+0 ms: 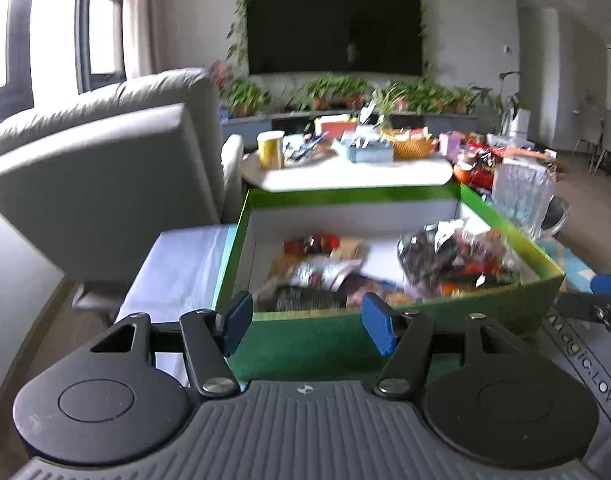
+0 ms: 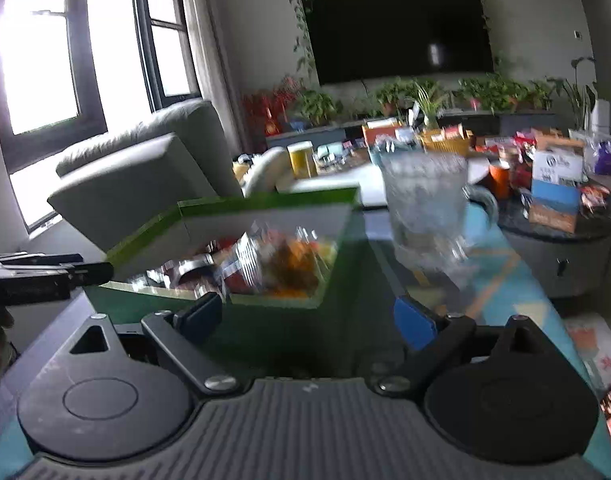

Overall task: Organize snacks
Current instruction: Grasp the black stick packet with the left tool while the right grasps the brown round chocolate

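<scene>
A green box [image 1: 445, 316] with a white inside holds several wrapped snacks [image 1: 445, 264]. My left gripper [image 1: 309, 322] is open and empty, its blue pads level with the box's near wall. The box also shows in the right wrist view [image 2: 265, 200], with snacks [image 2: 273, 260] piled at its near right corner. My right gripper [image 2: 313, 316] is open and empty, just in front of that corner. The right gripper's blue tip [image 1: 607, 284] shows at the right edge of the left wrist view. The left gripper [image 2: 45, 272] shows at the left of the right wrist view.
A clear glass jug [image 2: 425, 208] stands right of the box. A grey armchair [image 1: 105, 168] is at the left. A white table [image 1: 345, 172] behind holds a yellow cup [image 1: 271, 148], a basket [image 1: 411, 146] and packets. A round dark table [image 2: 565, 232] with boxes is at the right.
</scene>
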{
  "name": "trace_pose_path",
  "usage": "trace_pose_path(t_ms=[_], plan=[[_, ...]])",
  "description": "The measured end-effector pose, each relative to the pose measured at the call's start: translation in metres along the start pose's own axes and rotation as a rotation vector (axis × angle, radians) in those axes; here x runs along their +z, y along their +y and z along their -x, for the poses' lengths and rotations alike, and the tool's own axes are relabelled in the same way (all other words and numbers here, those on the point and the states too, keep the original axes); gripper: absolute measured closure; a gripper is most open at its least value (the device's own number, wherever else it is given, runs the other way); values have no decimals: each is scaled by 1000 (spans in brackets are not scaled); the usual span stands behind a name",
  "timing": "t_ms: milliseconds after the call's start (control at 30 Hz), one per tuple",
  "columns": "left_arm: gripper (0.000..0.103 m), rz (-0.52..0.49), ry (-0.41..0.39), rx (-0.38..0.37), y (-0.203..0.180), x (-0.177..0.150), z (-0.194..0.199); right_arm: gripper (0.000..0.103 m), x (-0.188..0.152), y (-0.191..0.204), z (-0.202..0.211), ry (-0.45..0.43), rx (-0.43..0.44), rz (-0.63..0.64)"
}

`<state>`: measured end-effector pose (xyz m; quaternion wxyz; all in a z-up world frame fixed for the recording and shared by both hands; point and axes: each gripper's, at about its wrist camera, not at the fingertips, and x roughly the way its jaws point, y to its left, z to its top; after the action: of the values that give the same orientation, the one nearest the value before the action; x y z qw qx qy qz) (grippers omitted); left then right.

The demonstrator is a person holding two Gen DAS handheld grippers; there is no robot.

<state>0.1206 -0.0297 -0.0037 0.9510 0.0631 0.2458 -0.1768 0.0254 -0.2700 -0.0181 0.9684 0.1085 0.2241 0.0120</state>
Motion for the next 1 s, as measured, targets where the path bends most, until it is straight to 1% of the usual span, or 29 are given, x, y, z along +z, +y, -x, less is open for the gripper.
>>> trace_pose_path(t_ms=[100,200,333,500,767,833,933,1000], plan=[[45,30,33,8,-1,-7,2,45,-7,-1,1,28,4,6],[42,35,68,17,-6,-15,1,45,-14,2,4,48,20,18],[42,43,107,20,-15,-24,-3,45,-20,7,3,72,46,33],[42,10,116,60,-33,-28,-10,45,-26,8,8,72,58,44],[42,60,192,82,-44,-31,-21,45,-30,4,7,79,58,19],[42,69,200,81,-46,-32,-23,45,-31,5,5,84,62,17],[41,57,203,93,-52,-31,-27,45,-33,7,0,98,68,21],[41,45,224,91,-55,-33,-32,45,-34,9,-2,105,71,24]])
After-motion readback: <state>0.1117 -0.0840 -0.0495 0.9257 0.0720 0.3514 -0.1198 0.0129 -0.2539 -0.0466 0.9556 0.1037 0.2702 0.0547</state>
